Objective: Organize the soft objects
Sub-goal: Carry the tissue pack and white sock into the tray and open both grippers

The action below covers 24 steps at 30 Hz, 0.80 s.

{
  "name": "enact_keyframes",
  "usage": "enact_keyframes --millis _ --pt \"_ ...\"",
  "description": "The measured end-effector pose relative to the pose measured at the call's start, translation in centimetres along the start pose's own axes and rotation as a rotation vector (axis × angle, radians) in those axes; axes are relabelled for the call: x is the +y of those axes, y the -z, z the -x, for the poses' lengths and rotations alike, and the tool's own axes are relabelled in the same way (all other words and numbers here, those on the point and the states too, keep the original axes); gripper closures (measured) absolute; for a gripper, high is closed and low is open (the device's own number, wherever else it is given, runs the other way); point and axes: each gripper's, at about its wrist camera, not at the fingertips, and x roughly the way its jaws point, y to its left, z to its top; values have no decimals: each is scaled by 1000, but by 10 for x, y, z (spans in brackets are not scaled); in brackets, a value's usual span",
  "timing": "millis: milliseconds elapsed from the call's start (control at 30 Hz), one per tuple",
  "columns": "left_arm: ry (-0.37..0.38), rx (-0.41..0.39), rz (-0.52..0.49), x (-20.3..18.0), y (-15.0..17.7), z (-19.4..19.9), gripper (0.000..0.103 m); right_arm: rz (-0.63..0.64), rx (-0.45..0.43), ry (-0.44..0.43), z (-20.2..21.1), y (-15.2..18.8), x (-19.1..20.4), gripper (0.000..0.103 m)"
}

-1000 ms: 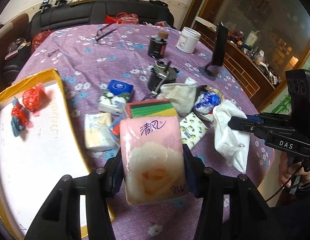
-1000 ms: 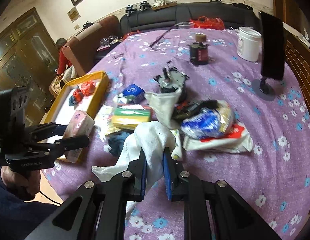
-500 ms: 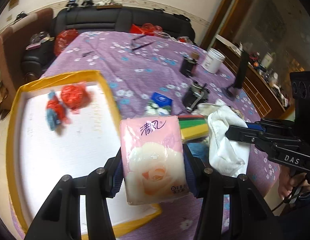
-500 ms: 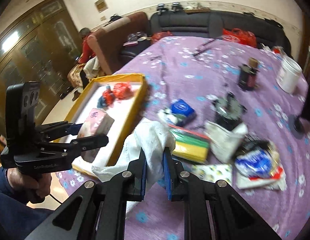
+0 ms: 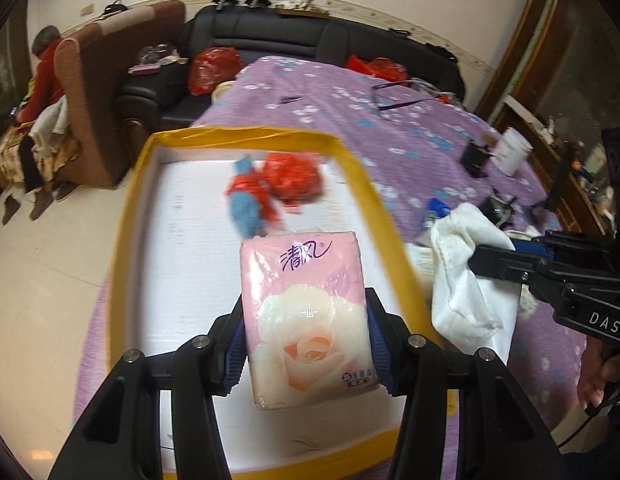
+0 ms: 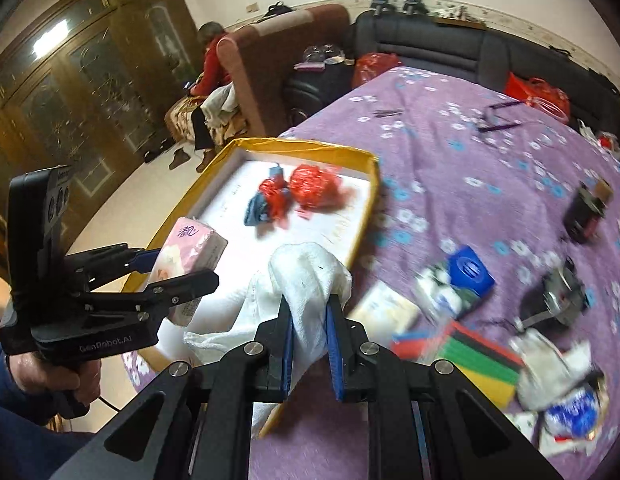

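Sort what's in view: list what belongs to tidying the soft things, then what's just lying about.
Part of the job:
- pink tissue pack in the left claw
- white cloth in the right claw
- yellow-rimmed box
- red bag and blue-red bundle inside it

Lying about:
- white jar
- blue carton
- dark bottle
- glasses
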Motion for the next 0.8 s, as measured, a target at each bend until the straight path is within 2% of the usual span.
enact_keyframes --millis 267,800 --pt "-47 29 -30 20 -4 -13 52 15 29 21 -51 -30 15 86" --pt "-87 78 -62 31 -10 -40 52 15 82 61 -114 -57 17 86"
